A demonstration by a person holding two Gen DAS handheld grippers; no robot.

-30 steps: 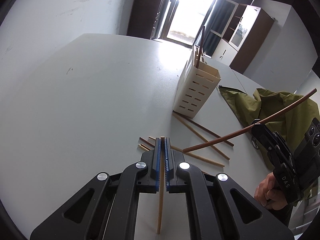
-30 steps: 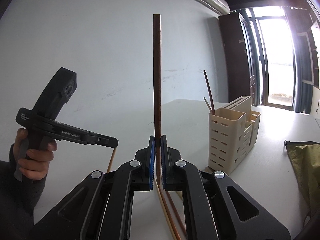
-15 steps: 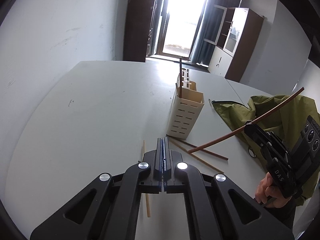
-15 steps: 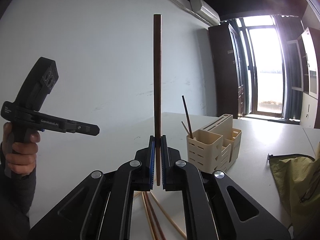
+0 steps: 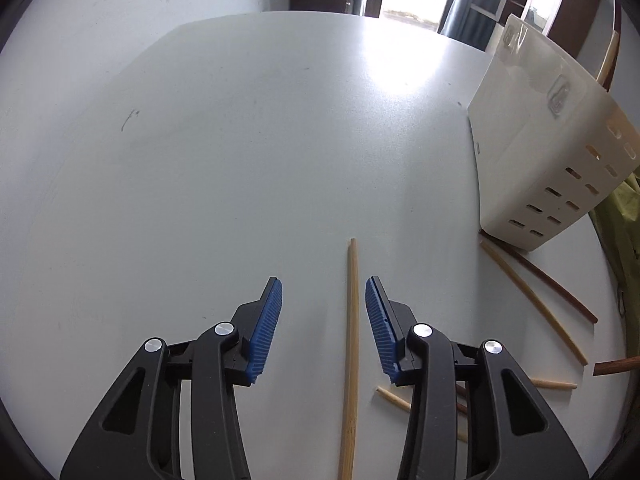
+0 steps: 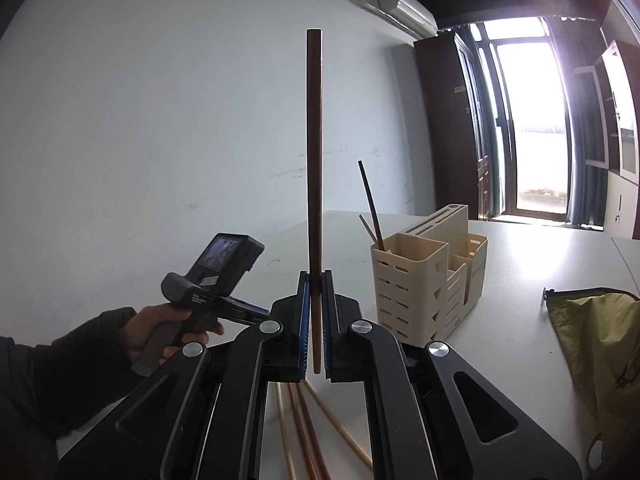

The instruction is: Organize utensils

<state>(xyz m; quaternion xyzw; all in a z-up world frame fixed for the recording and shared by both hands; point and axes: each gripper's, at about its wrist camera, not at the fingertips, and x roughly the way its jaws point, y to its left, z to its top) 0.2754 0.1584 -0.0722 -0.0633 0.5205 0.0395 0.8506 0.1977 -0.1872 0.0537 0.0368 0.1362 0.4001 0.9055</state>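
My left gripper point(image 5: 324, 280) points down at the white table point(image 5: 200, 160), and its jaws are opening. A light bamboo chopstick point(image 5: 351, 340) lies flat on the table between the blue pads, nearer the right one, and neither pad touches it. My right gripper point(image 6: 316, 276) is shut on a dark brown chopstick point(image 6: 314, 152), which it holds upright. The cream utensil caddy point(image 6: 420, 284) point(image 5: 540, 160) stands to the right, with a dark chopstick point(image 6: 370, 204) and a light chopstick point(image 6: 366, 226) in its front compartment.
Several loose chopsticks point(image 5: 532, 300) lie on the table by the caddy's base and below my right gripper. A green bag point(image 6: 600, 340) lies at the right. A sleeved hand point(image 6: 160, 328) holds the left gripper's handle.
The left gripper held the light chopstick, let it drop on the table while raised, then came down close with its jaws spread on either side of it. The right gripper barely moved.
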